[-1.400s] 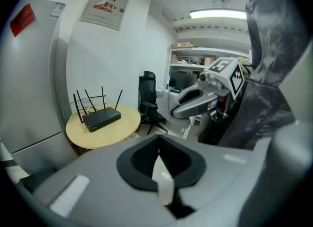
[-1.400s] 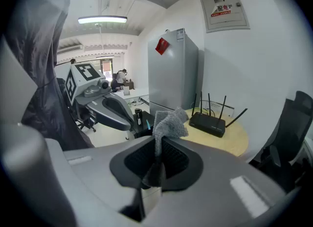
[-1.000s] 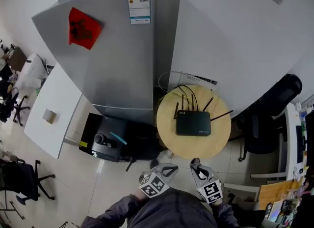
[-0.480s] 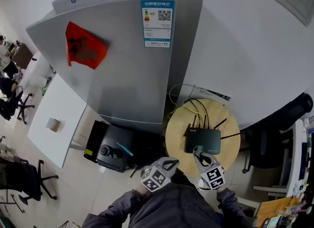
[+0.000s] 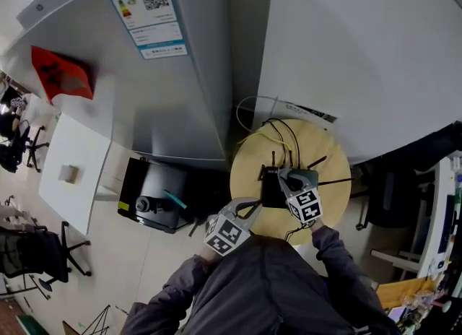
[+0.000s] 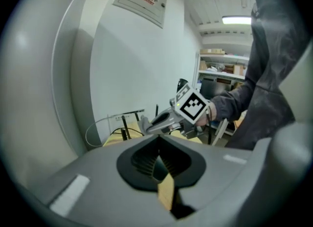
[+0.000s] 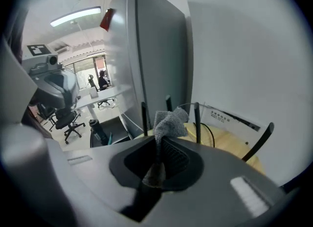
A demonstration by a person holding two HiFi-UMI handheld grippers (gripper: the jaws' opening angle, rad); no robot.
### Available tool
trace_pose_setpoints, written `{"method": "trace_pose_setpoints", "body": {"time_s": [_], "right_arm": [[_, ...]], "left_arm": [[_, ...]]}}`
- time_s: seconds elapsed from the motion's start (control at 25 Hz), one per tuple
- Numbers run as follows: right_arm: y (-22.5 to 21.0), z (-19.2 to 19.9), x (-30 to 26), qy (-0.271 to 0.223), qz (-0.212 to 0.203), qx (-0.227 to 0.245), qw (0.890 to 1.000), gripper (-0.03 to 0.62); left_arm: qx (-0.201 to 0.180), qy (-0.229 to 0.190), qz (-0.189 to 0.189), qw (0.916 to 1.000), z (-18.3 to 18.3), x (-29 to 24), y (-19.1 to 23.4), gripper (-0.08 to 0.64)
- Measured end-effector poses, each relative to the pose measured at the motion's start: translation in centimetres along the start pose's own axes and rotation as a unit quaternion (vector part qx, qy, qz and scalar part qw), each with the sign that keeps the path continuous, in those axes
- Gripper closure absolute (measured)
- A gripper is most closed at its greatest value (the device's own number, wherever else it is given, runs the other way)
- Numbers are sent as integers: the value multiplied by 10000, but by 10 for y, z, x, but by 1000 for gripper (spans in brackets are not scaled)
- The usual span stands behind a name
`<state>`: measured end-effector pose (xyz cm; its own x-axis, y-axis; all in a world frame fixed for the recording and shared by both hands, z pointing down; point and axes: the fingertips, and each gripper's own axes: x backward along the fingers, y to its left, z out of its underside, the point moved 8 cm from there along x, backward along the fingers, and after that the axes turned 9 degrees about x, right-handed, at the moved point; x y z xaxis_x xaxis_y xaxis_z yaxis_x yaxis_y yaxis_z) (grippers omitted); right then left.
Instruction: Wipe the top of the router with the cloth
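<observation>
Round wood tabletop (image 5: 249, 171) sits tucked btwn fridge (image 5: 180, 95) & white wall (image 5: 346, 59); black router (image 5: 271, 190) lies near its middle. Right gripper (image 5: 291, 177) is over the router, jaws pinching grey cloth (image 7: 168, 122), tuft poking past the tips; contact unclear. Left gripper (image 5: 249, 207) sits at near rim, jaws pressed together, empty. Step, prob: setting cloth down, wipe not yet begun. Next: press cloth onto top, sweep side to side. Antennas (image 7: 196, 121) & cables (image 5: 278, 135) crowd far edge; free room is on person's side.
</observation>
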<state>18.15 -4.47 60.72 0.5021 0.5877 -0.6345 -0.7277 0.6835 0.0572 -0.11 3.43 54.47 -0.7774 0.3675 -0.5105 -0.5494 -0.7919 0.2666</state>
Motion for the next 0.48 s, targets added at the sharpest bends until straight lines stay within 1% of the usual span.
{"method": "trace_pose_setpoints", "body": {"time_s": [0.12,0.28,0.4,0.48], "right_arm": [[-17,15,-24,380,-199,-273,9987,563],[-26,36,-63,977,-625,-533,9918,563],[-18,42,-91,1153,-940,-692,9865,563],[-10,43,-108,1250,-1076,-748,9835,563]], "left_arm": [[232,97,-35,9997,4,-10,-3,560],[408,216,-107,9989,7,-18,-4,560],[529,274,-214,9980,12,-18,-1,560],[601,325,-270,9973,15,-17,1,560]]}}
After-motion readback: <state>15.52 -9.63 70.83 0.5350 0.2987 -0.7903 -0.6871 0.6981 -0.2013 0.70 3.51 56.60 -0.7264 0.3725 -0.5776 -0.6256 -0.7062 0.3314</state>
